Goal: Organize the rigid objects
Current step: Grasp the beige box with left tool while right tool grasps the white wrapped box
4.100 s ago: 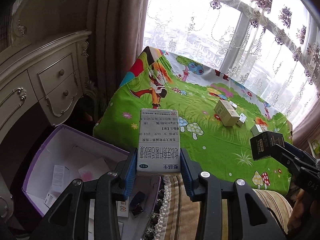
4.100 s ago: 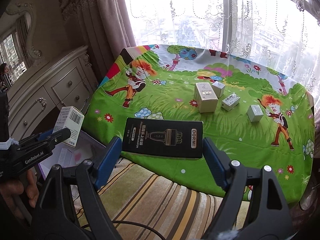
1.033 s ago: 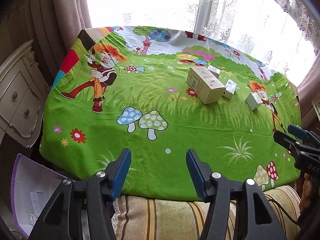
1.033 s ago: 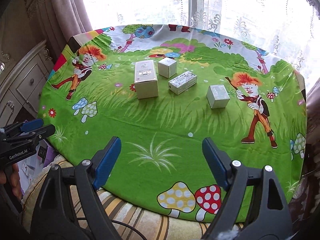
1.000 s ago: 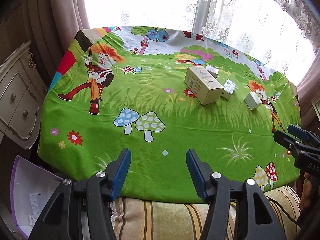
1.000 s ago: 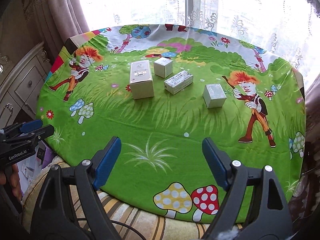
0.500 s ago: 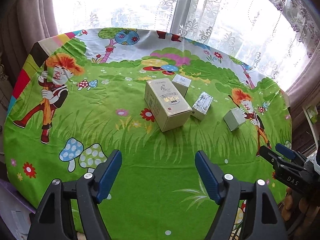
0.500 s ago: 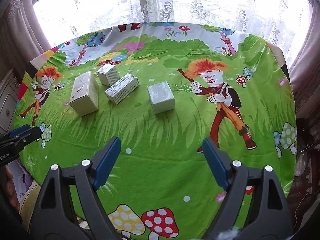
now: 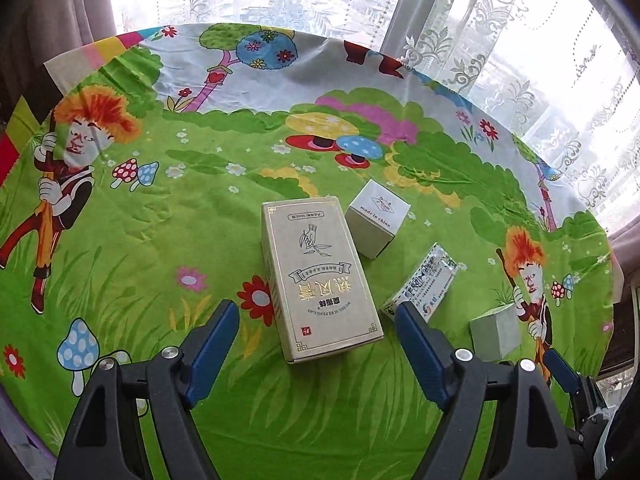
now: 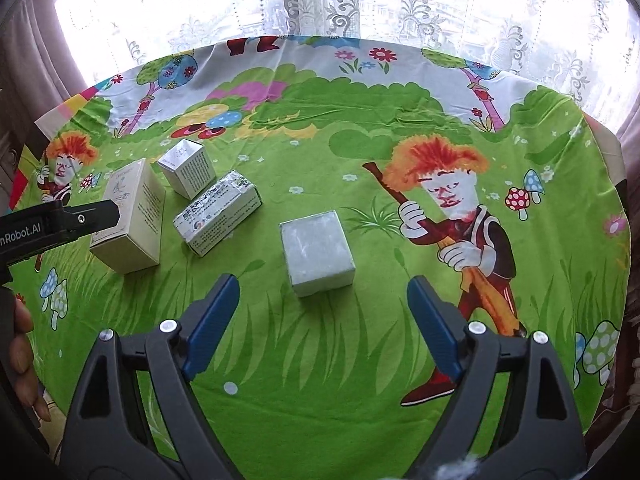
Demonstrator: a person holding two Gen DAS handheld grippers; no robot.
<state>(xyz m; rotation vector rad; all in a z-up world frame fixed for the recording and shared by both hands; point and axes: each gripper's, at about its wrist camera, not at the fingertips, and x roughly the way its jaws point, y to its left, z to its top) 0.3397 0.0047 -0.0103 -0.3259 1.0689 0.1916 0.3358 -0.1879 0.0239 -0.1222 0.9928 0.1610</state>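
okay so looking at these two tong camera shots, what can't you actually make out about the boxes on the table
- Left wrist view: the pale green box is partly hidden behind the left tongs.
- Right wrist view: the tall gold box is partly covered by the left tongs' arm.
- Both views: the small print on the medicine carton is too small to read.

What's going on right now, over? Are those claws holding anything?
Left gripper open, tall beige box just ahead. Right gripper open, facing pale square box. Nothing held. Nothing between jaws and boxes.
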